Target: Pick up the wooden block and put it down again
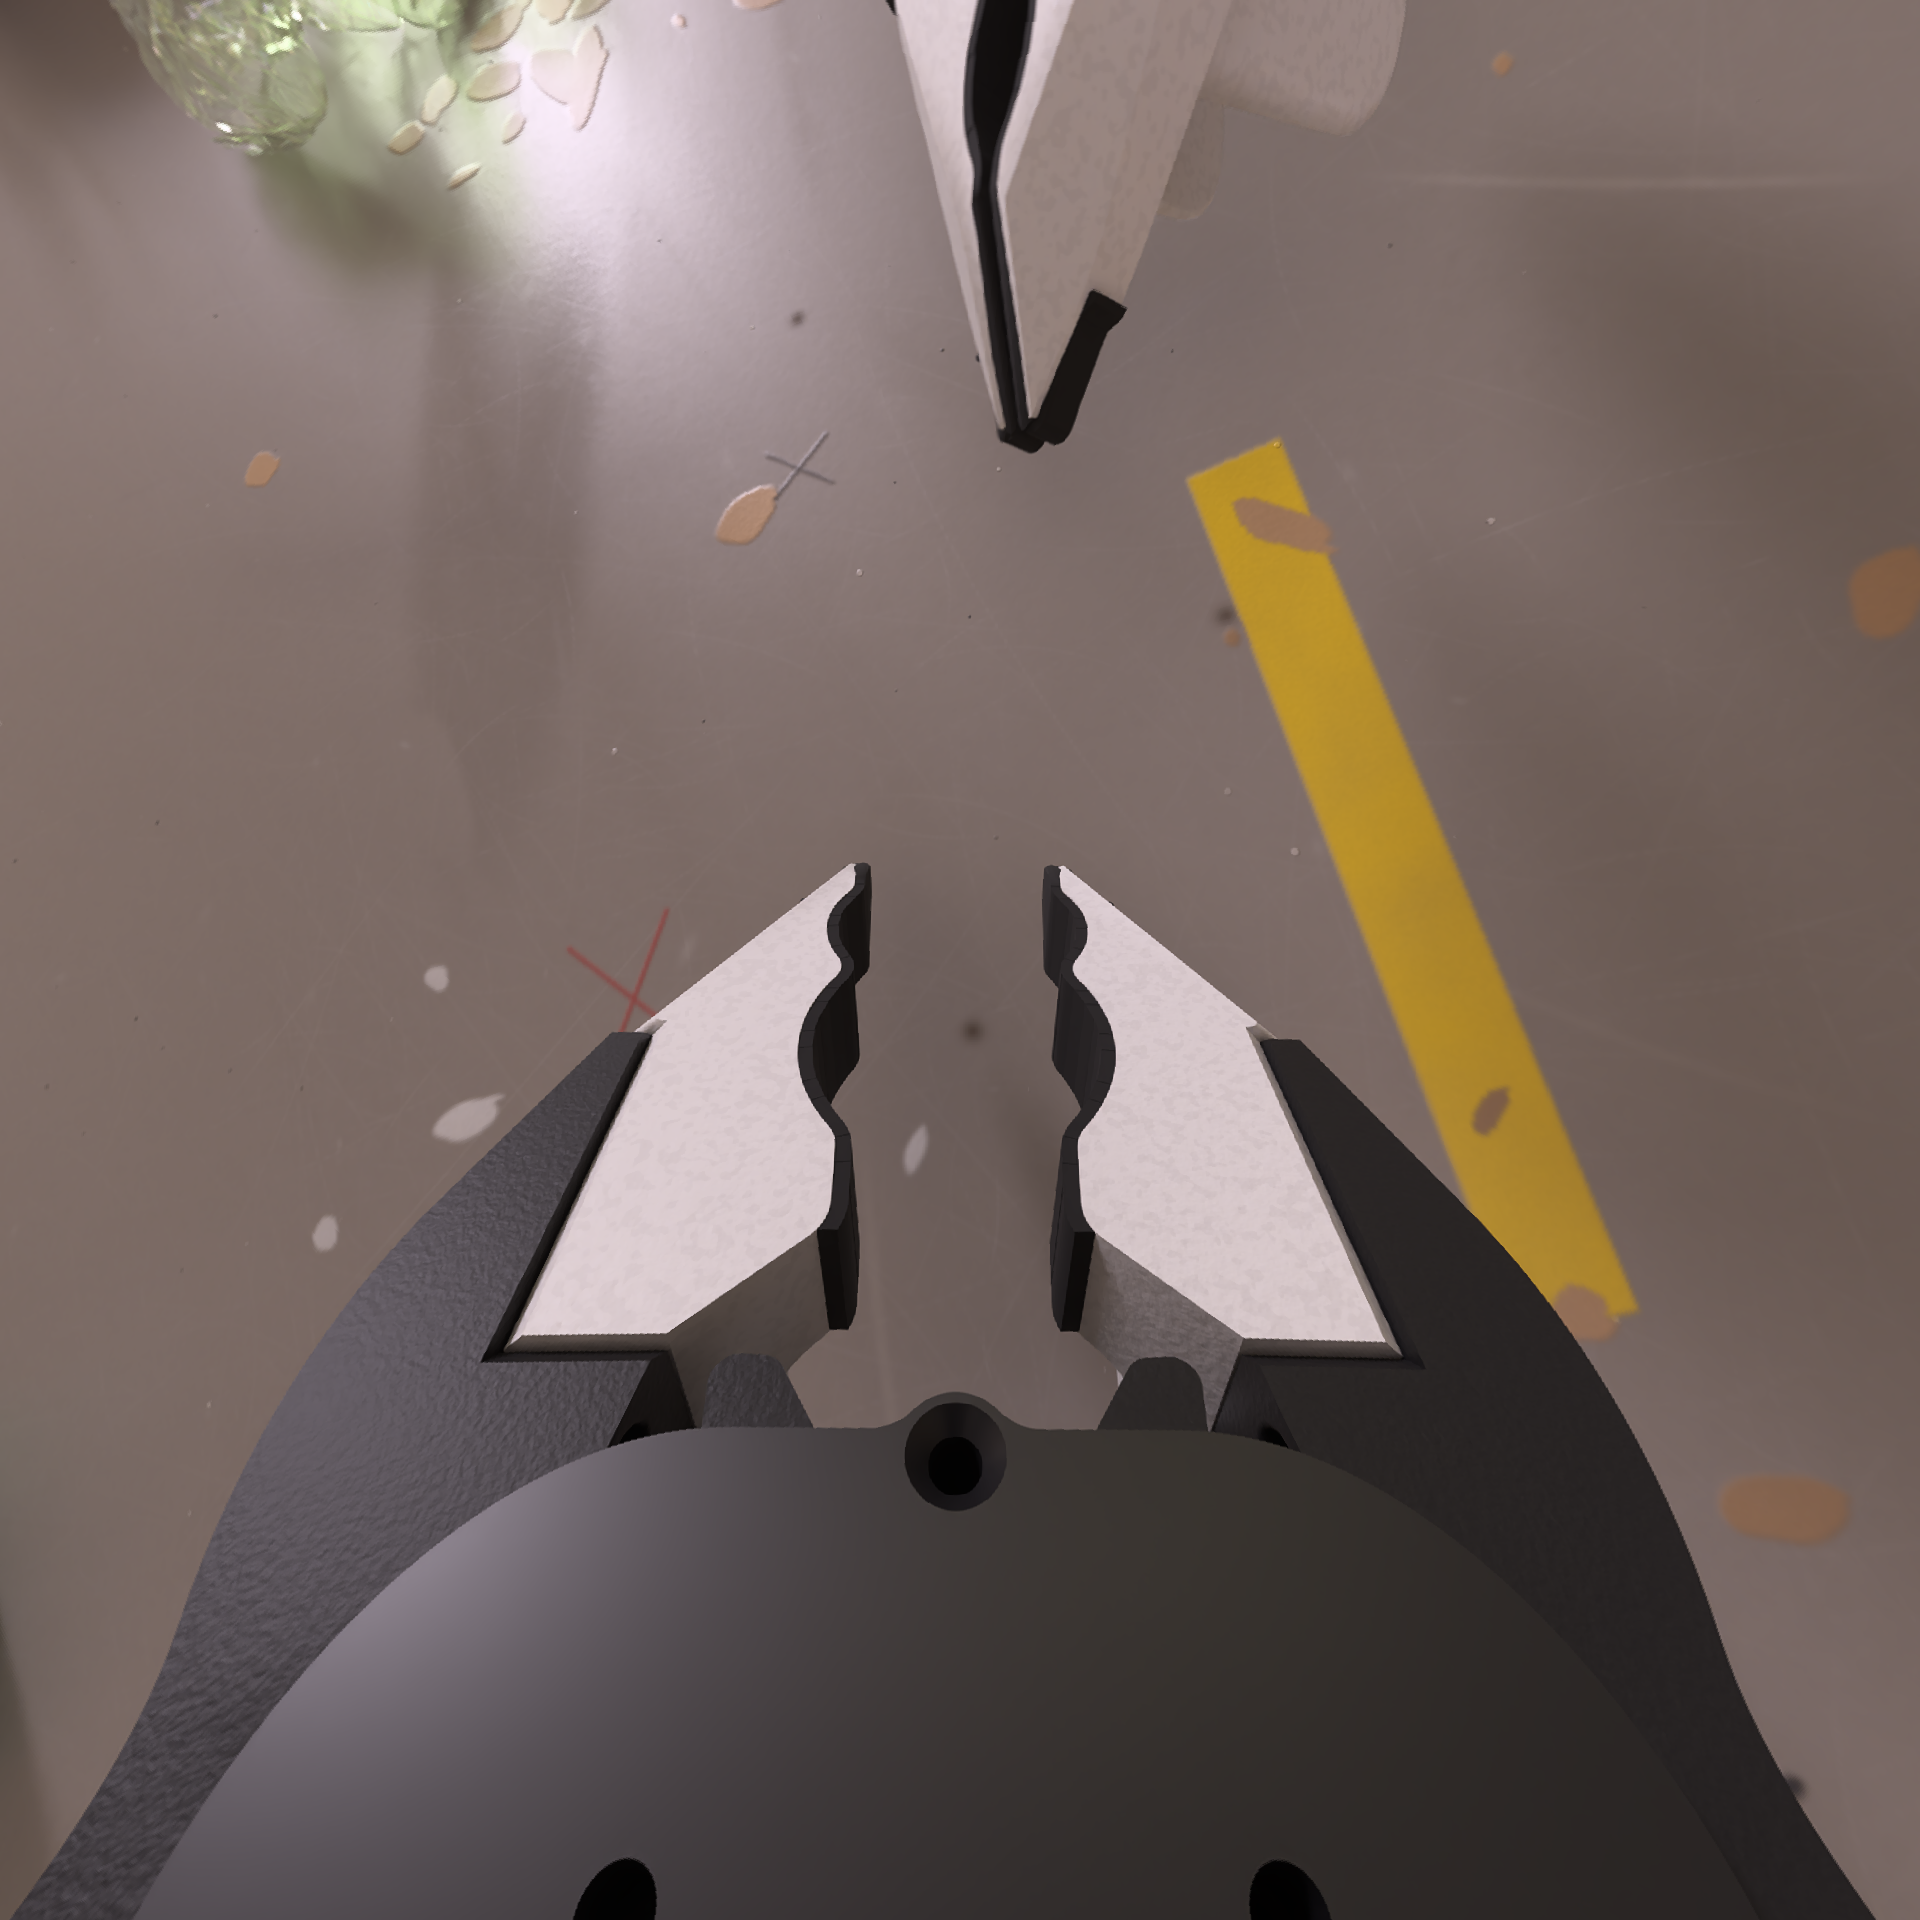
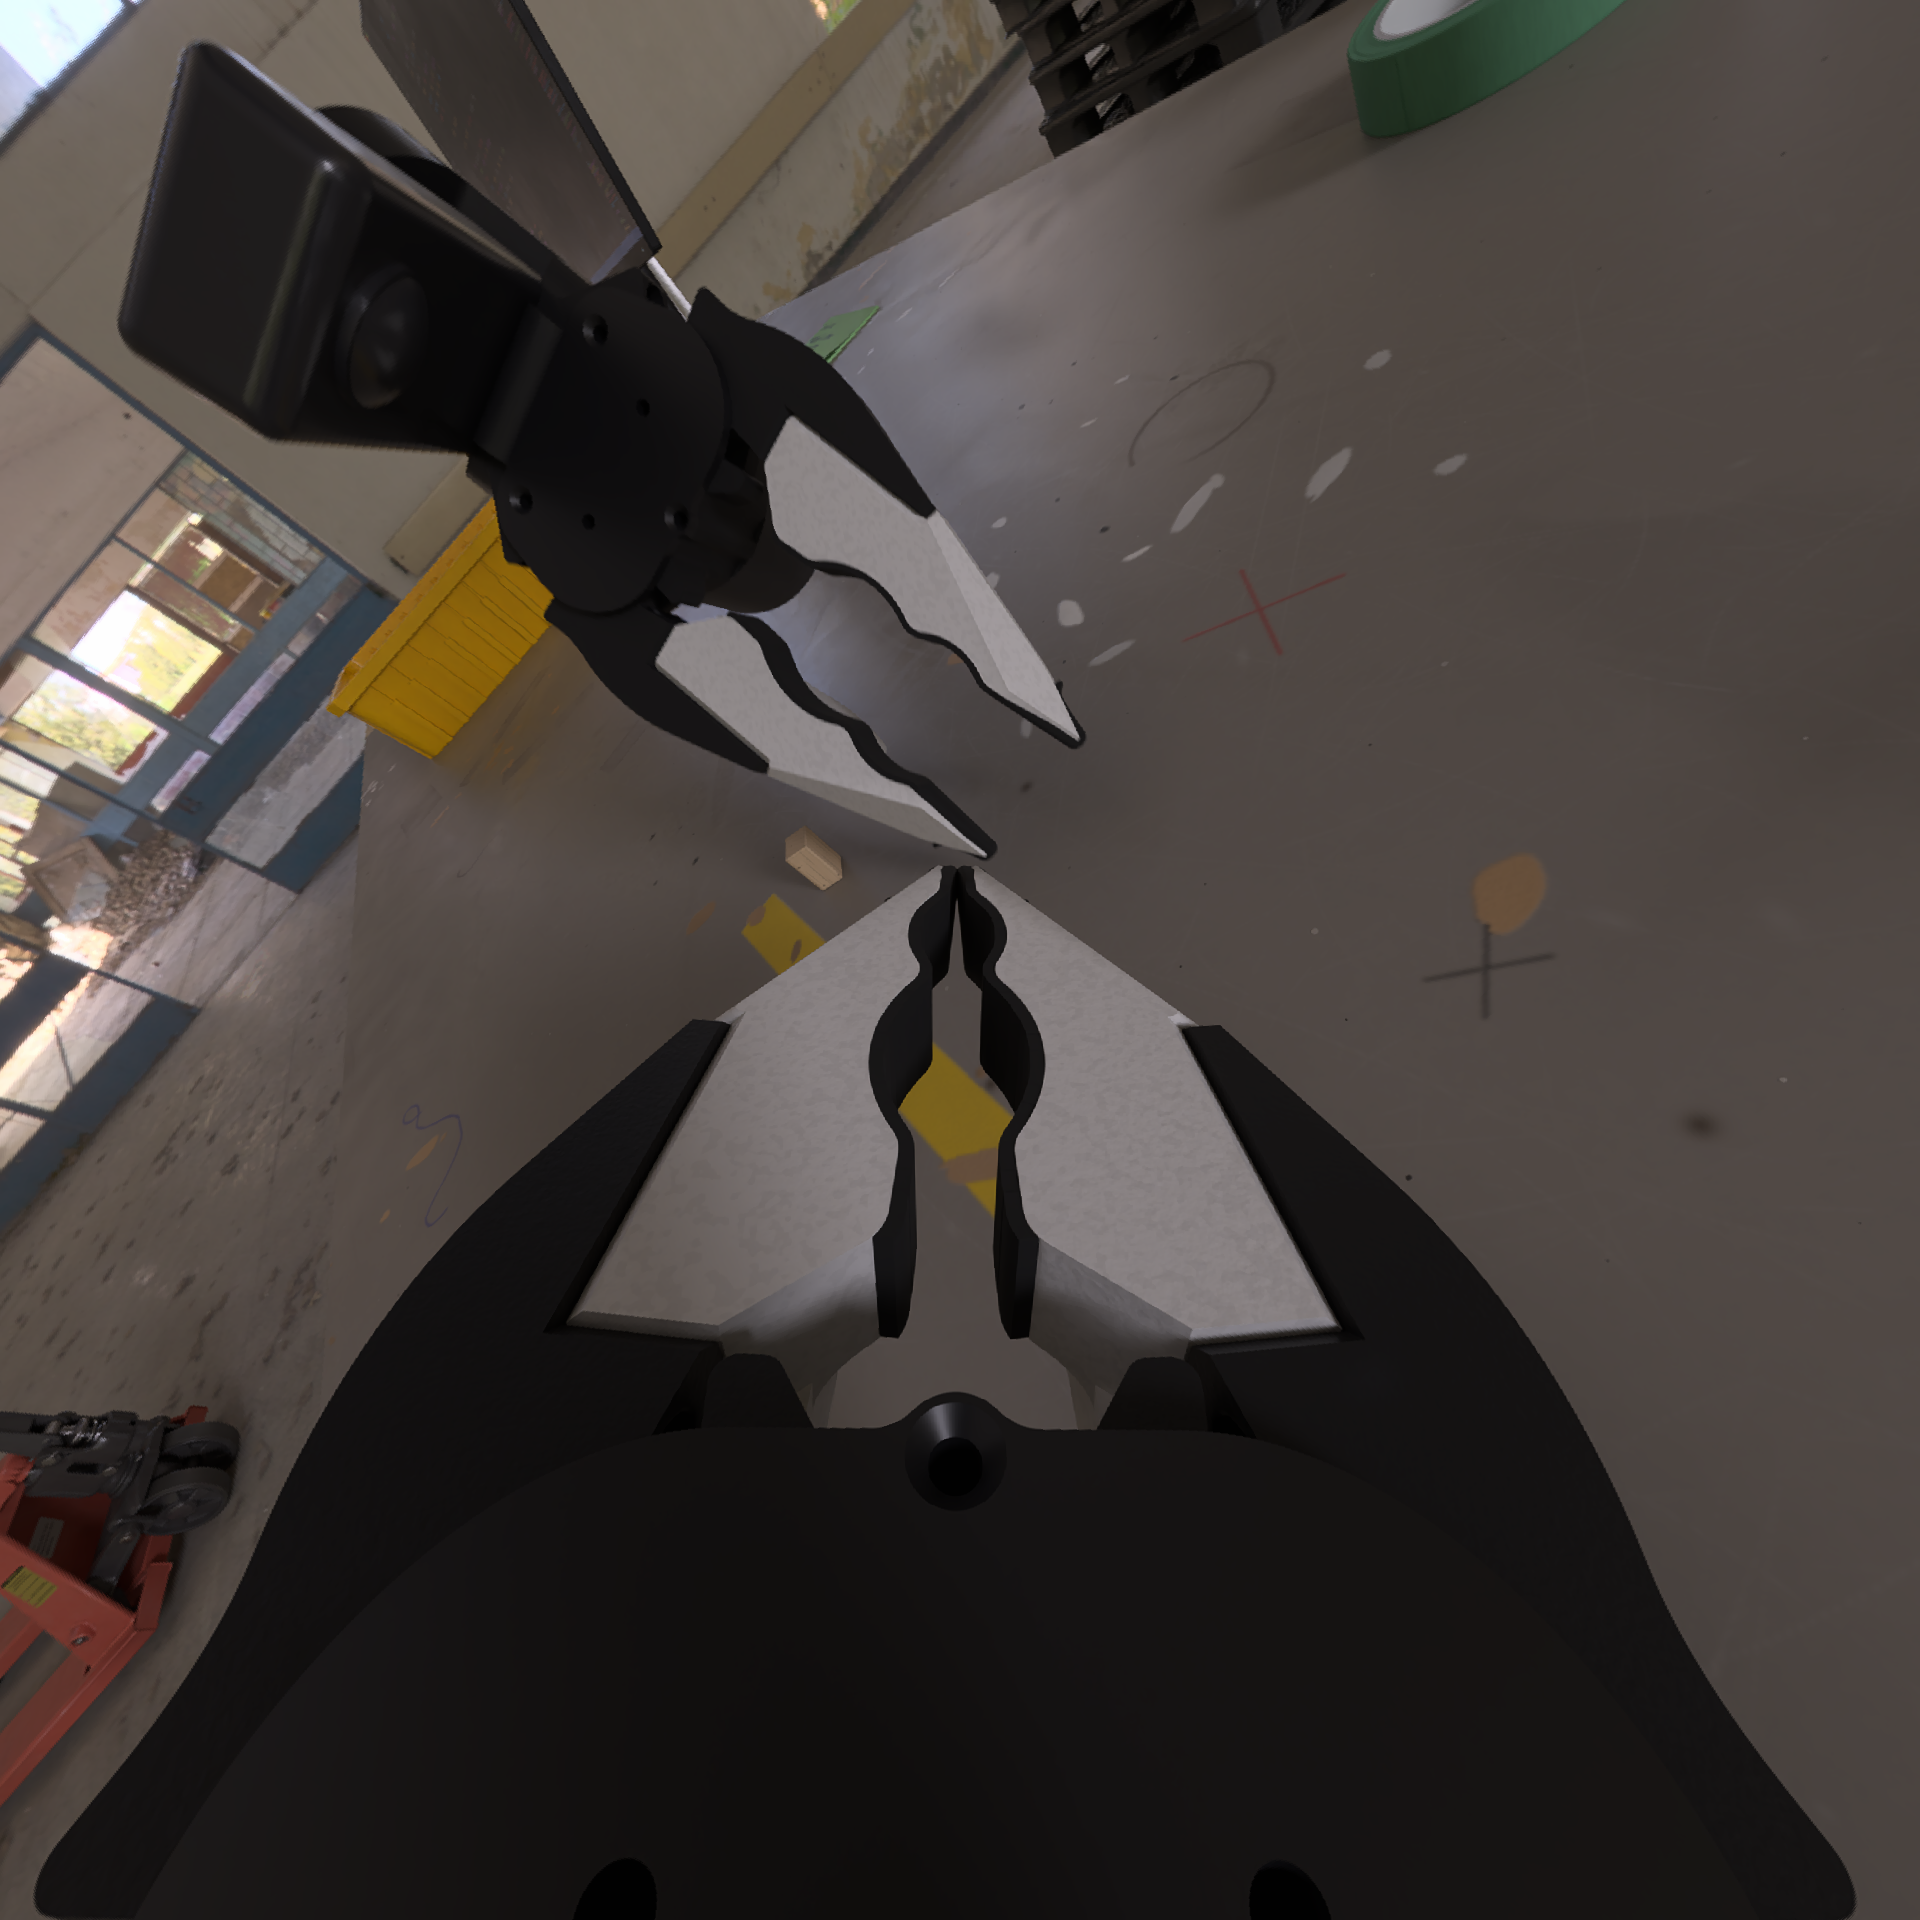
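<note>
The small pale wooden block [image 2: 814, 858] sits on the grey table [image 2: 1558, 727], just beyond the pressed-together right tongs [image 2: 958, 876]. The spread left tongs [image 2: 1034, 792] hover nearby, empty.

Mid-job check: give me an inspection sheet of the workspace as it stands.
Surface: grey table, paint-flecked, pen crosses, yellow tape strip.
Job's things: wooden block resting on the table, ungripped.
Clutter: green tape roll; glass object.
Grippers: left gripper open, empty; right gripper shut, empty.
Cables: nothing seen.
Surroundings: yellow crate, red pallet truck, windows.
</note>
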